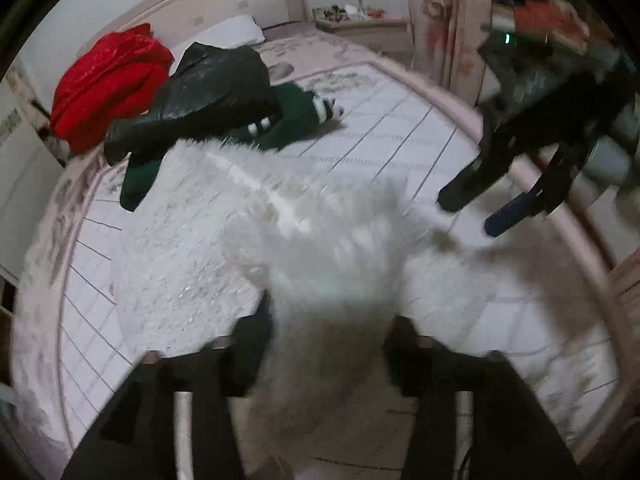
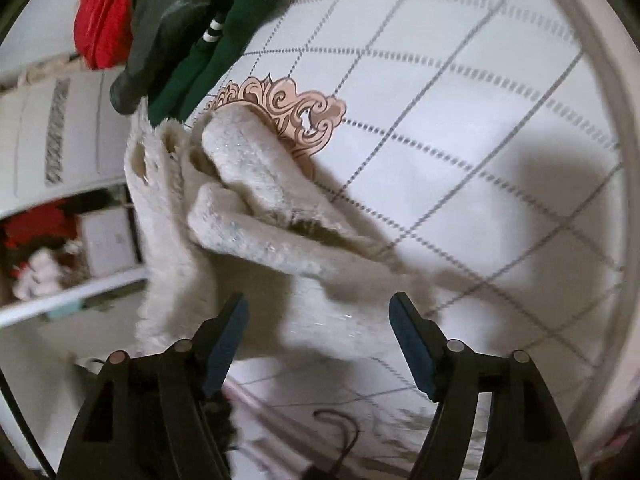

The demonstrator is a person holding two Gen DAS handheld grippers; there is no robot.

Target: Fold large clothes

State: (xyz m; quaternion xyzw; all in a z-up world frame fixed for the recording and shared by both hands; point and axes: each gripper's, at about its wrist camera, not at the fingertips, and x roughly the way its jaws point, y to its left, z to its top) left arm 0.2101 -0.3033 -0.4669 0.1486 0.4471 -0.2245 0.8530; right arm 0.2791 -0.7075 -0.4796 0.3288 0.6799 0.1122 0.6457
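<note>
A white fluffy garment lies spread over the bed's white quilt. My left gripper is shut on a bunched fold of it, and the fur hides the fingertips. My right gripper shows at the right of the left wrist view, open and above the bed. In the right wrist view the right gripper is open and empty, just short of the garment's folded edge.
A red garment, a black jacket and a green garment with white stripes are piled at the bed's far left. A bedside table and a curtain stand beyond. Shelves flank the bed.
</note>
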